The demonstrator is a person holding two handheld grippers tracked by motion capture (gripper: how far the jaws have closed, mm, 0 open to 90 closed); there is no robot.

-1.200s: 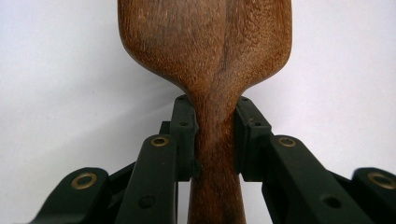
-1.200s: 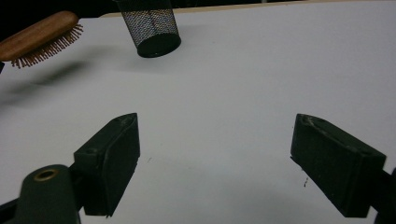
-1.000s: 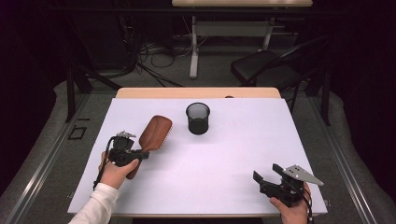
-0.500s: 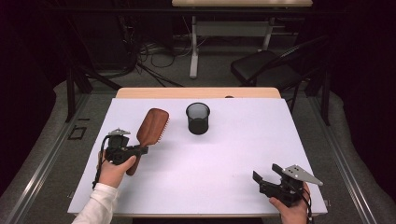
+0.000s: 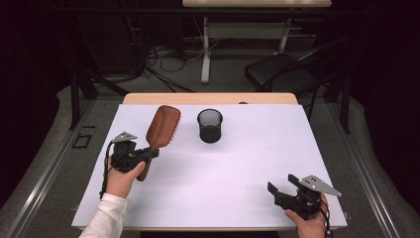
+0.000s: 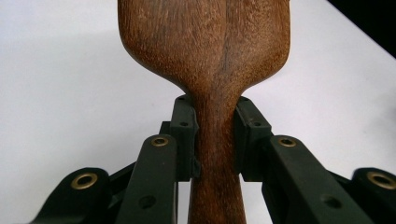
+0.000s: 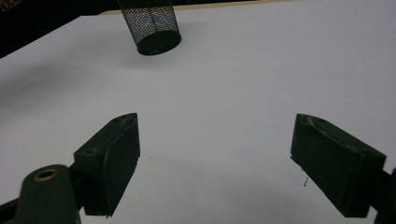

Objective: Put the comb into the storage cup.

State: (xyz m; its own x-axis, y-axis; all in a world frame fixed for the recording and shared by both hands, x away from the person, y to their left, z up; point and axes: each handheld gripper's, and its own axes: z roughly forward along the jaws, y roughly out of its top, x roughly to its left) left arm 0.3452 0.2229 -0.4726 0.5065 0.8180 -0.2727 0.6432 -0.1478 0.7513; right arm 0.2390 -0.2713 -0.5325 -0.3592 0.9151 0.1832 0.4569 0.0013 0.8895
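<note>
A brown wooden hairbrush [image 5: 161, 130] is held up over the left part of the white table, its head tilted toward the back. My left gripper [image 5: 148, 154] is shut on its handle. In the left gripper view the handle of the hairbrush [image 6: 215, 154] is pinched between both black jaws, with the wide head above them. A black mesh cup [image 5: 210, 125] stands upright at the middle back, to the right of the brush head. My right gripper [image 5: 280, 191] rests near the front right corner, open and holding nothing. The mesh cup [image 7: 152, 25] stands far ahead of its jaws.
The white table top [image 5: 237, 168] stretches between the two grippers. A wooden strip [image 5: 208, 98] runs along its back edge. Behind the table stand a dark chair [image 5: 282, 74] and a desk frame with cables on the floor.
The left gripper has lifted the hairbrush and tilted its head upward and toward the back. The right gripper has stayed in place.
</note>
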